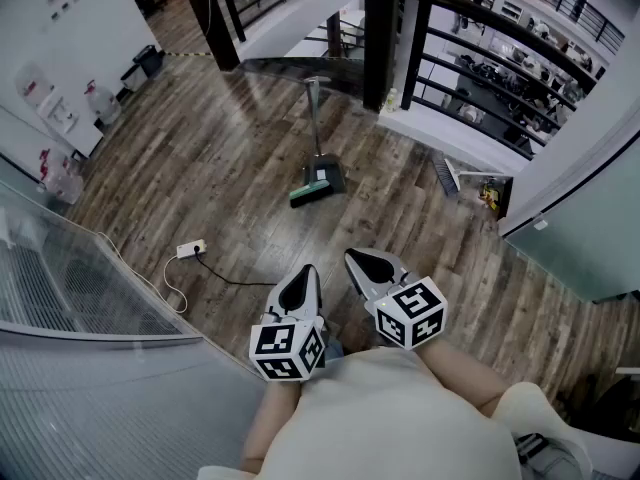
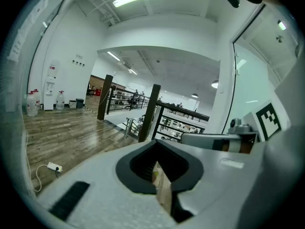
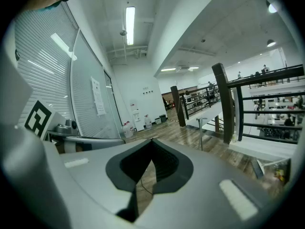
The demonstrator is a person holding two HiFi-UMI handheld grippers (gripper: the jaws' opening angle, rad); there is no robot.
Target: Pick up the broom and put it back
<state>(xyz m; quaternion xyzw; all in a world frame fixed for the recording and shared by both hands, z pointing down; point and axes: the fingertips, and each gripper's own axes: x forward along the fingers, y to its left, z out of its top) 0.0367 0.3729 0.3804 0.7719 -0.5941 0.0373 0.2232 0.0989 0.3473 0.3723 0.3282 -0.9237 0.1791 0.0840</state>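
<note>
A dustpan [image 1: 327, 176] with a tall grey upright handle [image 1: 313, 106] stands on the wooden floor ahead, and a green broom head [image 1: 309, 195] lies against its near side. The handle also shows in the left gripper view [image 2: 127, 126] and in the right gripper view [image 3: 200, 132]. A second brush [image 1: 447, 176] lies by the white step under the railing. My left gripper [image 1: 308, 272] [image 2: 155, 144] and right gripper [image 1: 353, 259] [image 3: 152, 142] are held side by side close to my body, well short of the dustpan. Both are shut with nothing between the jaws.
A white power strip [image 1: 190, 250] with a cable lies on the floor to the left. A black railing [image 1: 470, 58] and dark post [image 1: 379, 38] border a drop beyond the dustpan. Water bottles [image 1: 101, 102] stand by the left wall, and a glass wall [image 1: 90, 288] runs along my left.
</note>
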